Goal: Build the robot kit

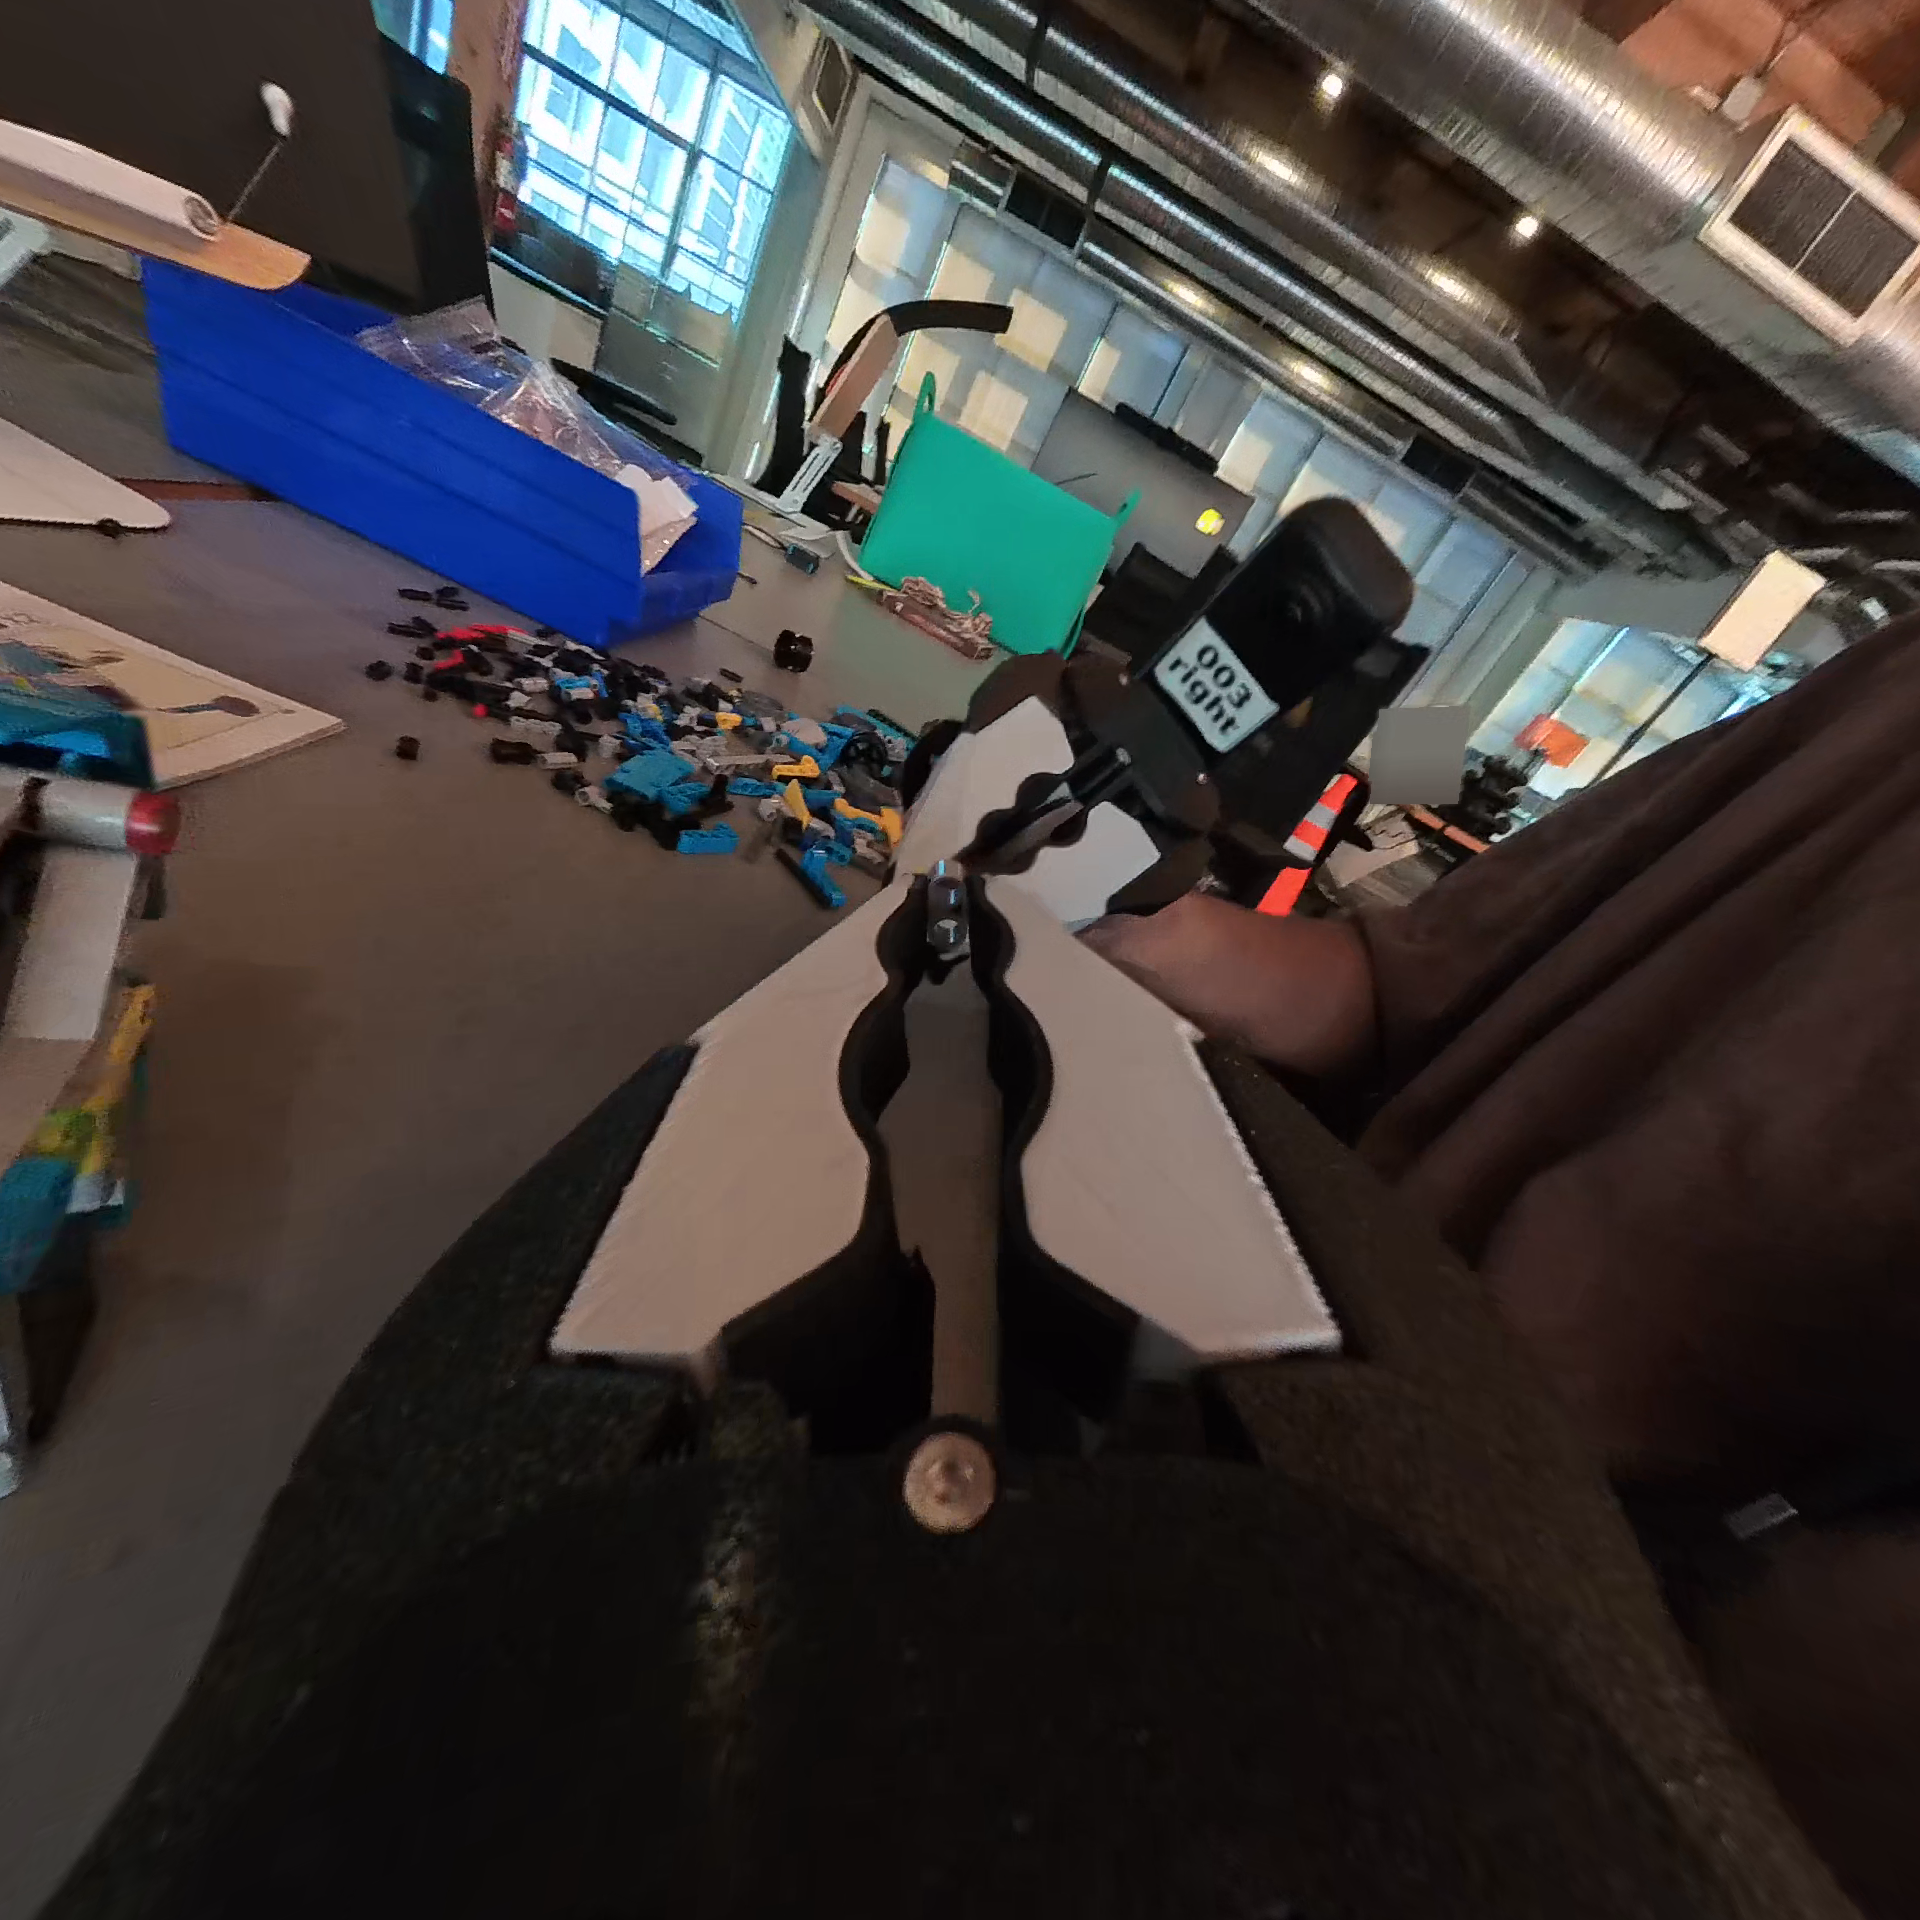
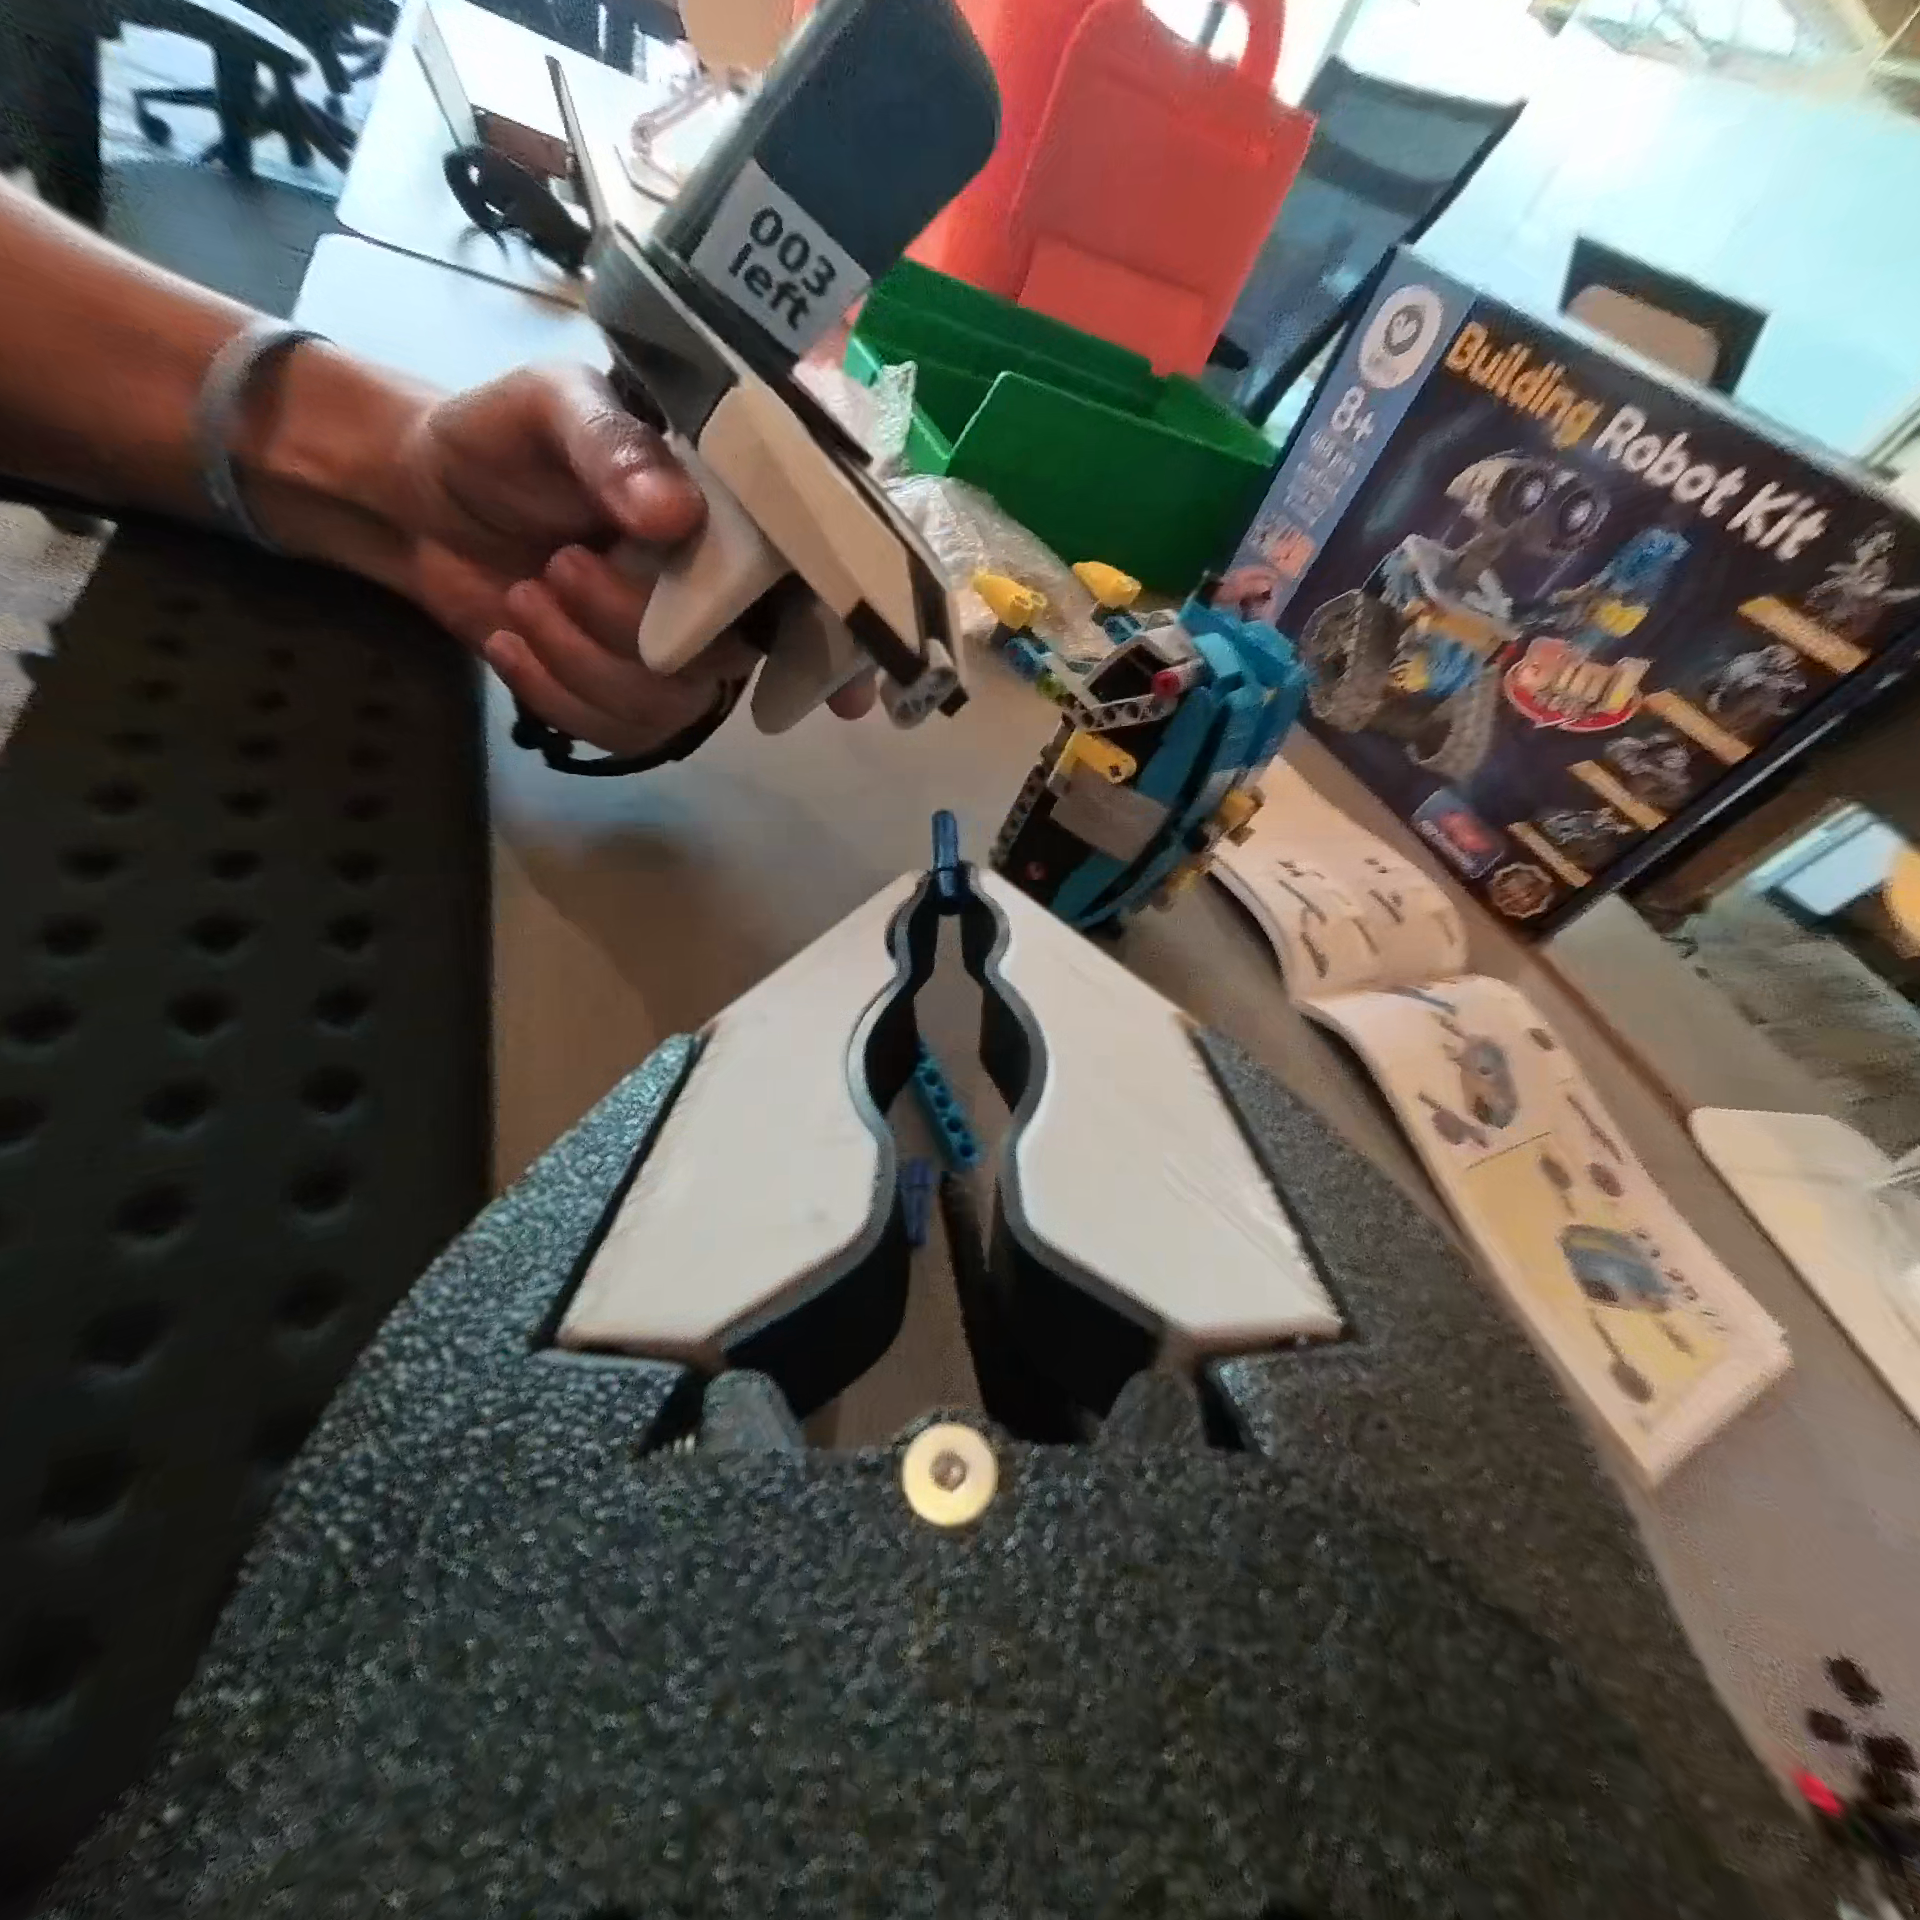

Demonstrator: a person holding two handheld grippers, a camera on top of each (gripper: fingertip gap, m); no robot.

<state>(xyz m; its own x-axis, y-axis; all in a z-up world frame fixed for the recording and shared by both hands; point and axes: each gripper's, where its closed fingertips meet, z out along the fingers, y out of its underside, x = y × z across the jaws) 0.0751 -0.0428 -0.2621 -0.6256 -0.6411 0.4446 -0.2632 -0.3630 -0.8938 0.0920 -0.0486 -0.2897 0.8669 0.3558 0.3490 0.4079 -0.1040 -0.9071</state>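
Your left hand-held gripper [image 1: 948, 914] pinches a small grey piece [image 1: 945, 920]. Your right hand-held gripper [image 2: 945, 883] pinches a blue peg [image 2: 943, 847]; only its view shows the blue model [image 2: 1164, 769] just ahead.

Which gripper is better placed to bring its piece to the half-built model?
Probably right: the right gripper, pinching a dark blue pin, sits just beside the blue model. The left gripper is higher up.
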